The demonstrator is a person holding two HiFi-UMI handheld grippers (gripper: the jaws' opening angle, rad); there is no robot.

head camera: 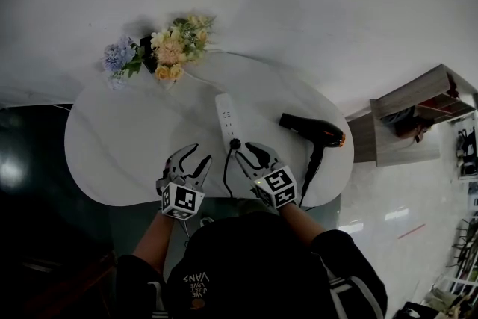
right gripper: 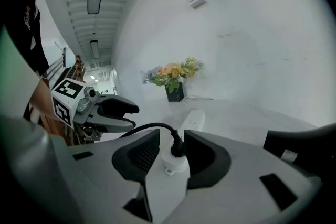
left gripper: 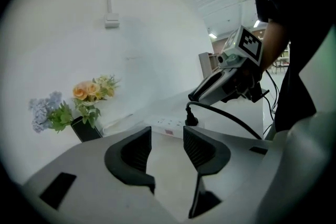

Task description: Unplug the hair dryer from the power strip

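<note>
The right gripper [right gripper: 171,140] stands with its jaws apart on either side of the black plug [right gripper: 177,148]. The plug looks nearly against one pad, with a visible gap at the other, so it is bracketed but not yet squeezed. The plug sits upright in the near end of the white power strip [right gripper: 190,122], at lower centre of the right gripper view. In the head view the strip [head camera: 226,116] lies in the middle of the white table [head camera: 112,138]. The hair dryer [head camera: 314,131] lies apart from it, toward the right.

The plug body is likely hard, small and a little slick. Its seat in the socket is probably tight, so the pads should take it low on the moulded body, not on the cord [head camera: 226,174]. The cord is limp and would only bend or strain. The strip looks light and would probably lift with the plug unless it is pinned.

The left gripper [left gripper: 167,140] is open and empty, with only bare tabletop showing between its pads. It hovers at lower centre of the head view, beside the strip's near end but not touching it. The person's forearms reach in from the bottom edge. The right gripper is angled down over the strip's end, and the left is pitched toward the strip's side.
</note>
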